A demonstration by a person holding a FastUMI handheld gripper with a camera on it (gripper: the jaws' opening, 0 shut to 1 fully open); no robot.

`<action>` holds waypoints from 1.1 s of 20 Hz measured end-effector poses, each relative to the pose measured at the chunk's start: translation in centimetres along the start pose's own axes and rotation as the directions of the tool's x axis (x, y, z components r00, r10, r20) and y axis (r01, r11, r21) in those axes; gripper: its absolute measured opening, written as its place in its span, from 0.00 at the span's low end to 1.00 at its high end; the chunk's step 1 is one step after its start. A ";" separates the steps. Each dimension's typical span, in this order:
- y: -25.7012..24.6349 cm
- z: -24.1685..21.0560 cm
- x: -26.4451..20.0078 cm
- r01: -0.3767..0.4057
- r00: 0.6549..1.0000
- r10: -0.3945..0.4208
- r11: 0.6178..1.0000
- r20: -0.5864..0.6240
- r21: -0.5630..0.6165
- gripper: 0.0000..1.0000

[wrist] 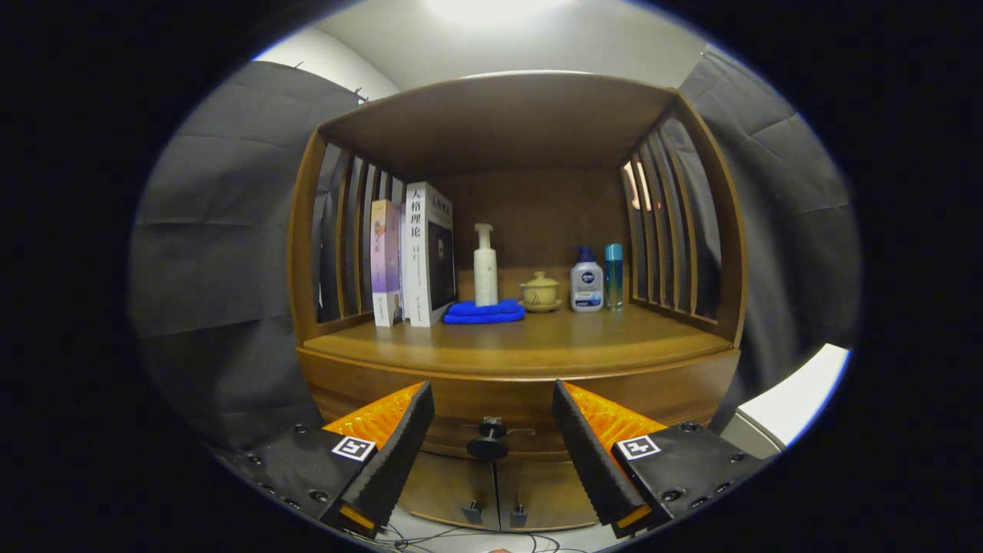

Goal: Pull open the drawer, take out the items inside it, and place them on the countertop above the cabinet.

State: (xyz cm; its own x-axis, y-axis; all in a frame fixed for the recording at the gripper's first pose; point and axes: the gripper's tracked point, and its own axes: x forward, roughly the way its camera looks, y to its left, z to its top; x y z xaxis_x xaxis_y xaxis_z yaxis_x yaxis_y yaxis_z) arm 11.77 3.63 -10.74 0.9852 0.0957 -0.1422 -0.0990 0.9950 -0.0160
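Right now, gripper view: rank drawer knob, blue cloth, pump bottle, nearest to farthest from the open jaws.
1. Drawer knob: between the fingers of the gripper, on the shut drawer.
2. Blue cloth: on the countertop, beyond the fingers.
3. Pump bottle: behind the cloth.

I am looking along my gripper [493, 418], whose two wedge-shaped fingers [399, 453] are showing ribbed, sawtooth-textured inner faces and are standing apart toward the lower middle of the frame. Each finger is widening into a flat block at the lower left and lower right, and each block is wearing a small square black-and-white marker tag near its inner corner. Round screw heads are dotting the top and outer edges of both blocks, and a thin strip is showing at the bottom end of each finger.
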 end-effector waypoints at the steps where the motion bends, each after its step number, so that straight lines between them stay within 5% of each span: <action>1: 0.2 -0.7 0.5 -0.005 1.000 0.005 1.000 -0.014 -0.001 0.98; 12: 0.3 -7.8 4.2 0.013 0.992 -0.014 1.000 -0.127 -0.012 0.94; 16: 0.1 -9.3 5.2 0.032 0.989 -0.036 0.999 -0.146 -0.032 0.77; 22: 0.0 -9.6 5.3 0.052 0.986 -0.055 0.998 -0.160 -0.025 0.32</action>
State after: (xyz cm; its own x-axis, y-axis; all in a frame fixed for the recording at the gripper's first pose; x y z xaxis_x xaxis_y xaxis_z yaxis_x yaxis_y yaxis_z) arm 15.65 3.89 -21.02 0.9540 0.0345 -0.2978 -0.0511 0.9975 -0.0480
